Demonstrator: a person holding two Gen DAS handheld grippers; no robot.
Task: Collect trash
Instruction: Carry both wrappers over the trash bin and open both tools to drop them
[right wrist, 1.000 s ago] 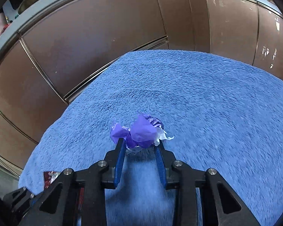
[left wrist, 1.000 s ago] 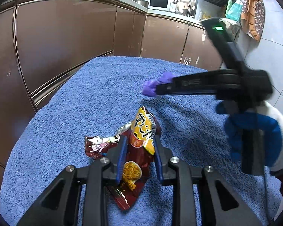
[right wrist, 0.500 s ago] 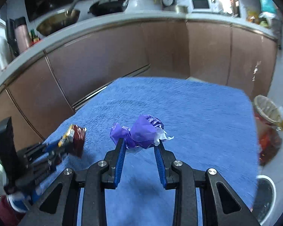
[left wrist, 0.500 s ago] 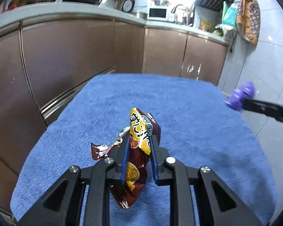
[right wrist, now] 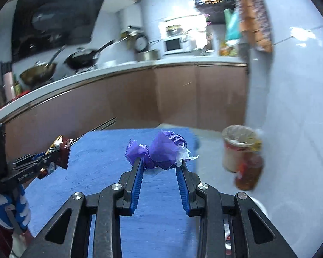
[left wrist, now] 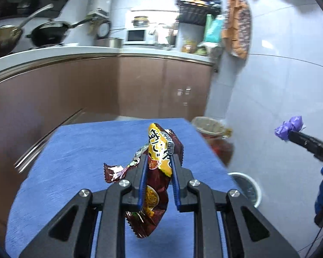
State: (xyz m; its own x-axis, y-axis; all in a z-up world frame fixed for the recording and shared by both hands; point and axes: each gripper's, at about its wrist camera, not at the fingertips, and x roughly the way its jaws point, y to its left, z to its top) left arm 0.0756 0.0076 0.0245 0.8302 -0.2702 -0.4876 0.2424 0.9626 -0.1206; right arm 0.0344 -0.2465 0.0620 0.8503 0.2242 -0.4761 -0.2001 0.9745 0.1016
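so both loads are up off the blue tabletop (left wrist: 79, 150): my left tool (left wrist: 158, 176) clamps the snack wrapper (left wrist: 159, 161), my right tool (right wrist: 161, 167) pinches the purple wad (right wrist: 159, 150), ready for the bin (right wrist: 241, 150).

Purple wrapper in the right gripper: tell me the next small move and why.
Probably carry it over the white bin below and to the right. The right gripper is shut on the purple wrapper, lifted clear of the blue towel, and not yet above the bin.

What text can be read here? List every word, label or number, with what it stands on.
Snack wrapper, in the left gripper: large white characters on yellow, not legible.
Purple wrapper, in the right gripper: print too crumpled to read.
Cup: label blurred.
Nothing else legible.
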